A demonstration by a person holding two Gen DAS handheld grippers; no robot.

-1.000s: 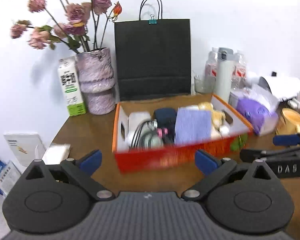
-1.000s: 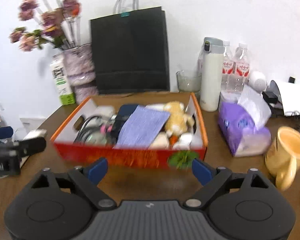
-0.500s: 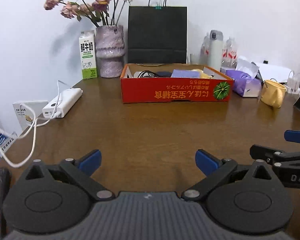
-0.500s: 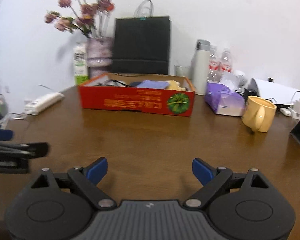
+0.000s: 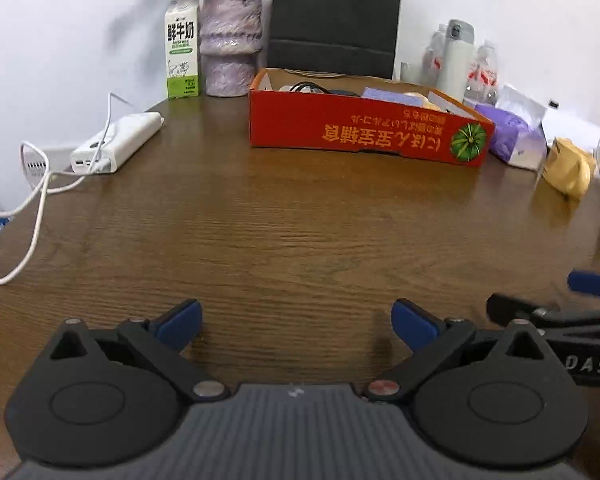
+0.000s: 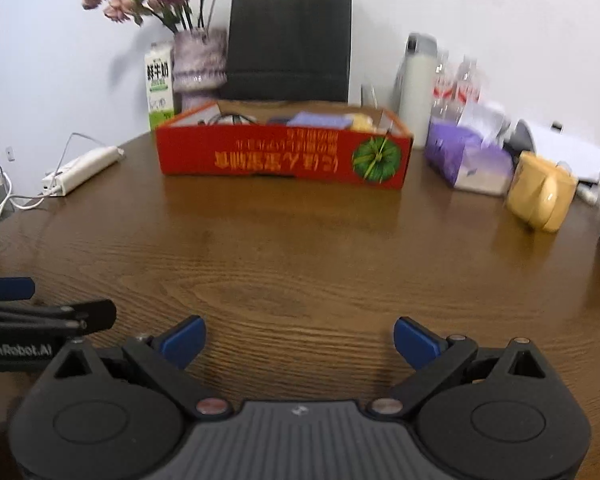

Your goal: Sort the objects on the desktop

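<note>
A red cardboard box stands at the far middle of the brown table; it also shows in the right wrist view. It holds a purple cloth, black cables and a yellow soft item. My left gripper is open and empty, low over the table's near side. My right gripper is open and empty, beside it to the right. Each gripper shows at the edge of the other's view.
A white power bank with white cable lies at the left. Milk carton, purple vase and black paper bag stand behind the box. A thermos, purple tissue pack and yellow mug stand right.
Both grippers have pulled back from over the red box to the table's near side and dropped lower. Both stay open and empty.
</note>
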